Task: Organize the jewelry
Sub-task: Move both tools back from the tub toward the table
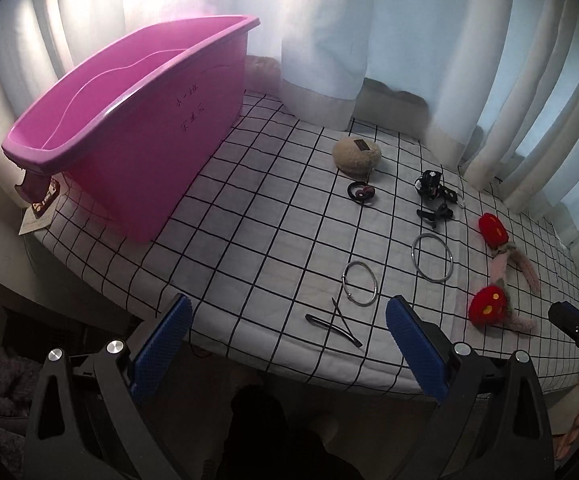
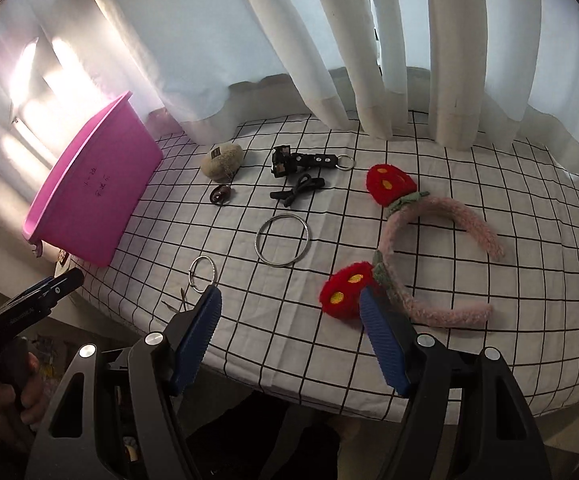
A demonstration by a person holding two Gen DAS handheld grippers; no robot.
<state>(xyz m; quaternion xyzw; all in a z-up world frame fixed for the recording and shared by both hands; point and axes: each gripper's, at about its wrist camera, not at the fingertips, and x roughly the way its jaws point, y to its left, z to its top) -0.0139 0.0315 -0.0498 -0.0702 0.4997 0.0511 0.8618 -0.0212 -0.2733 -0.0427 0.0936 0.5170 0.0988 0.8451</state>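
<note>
Hovering over cloth edge (image 2: 289,376), right claw (image 2: 289,320) agape, empty.

Each handheld black plastic gripper (image 1: 289,344) (image 2: 291,332) carries two ribbed blue rubber pads (image 1: 161,344) (image 2: 197,336) on angular black arms studded with round silver screws (image 1: 114,347).

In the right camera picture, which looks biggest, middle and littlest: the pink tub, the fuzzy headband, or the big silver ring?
1. Pink tub and fuzzy headband: they look about equally big here, and the headband lies nearer the camera, so I won't rank them.
2. Big silver ring: clearly the littlest.
</note>
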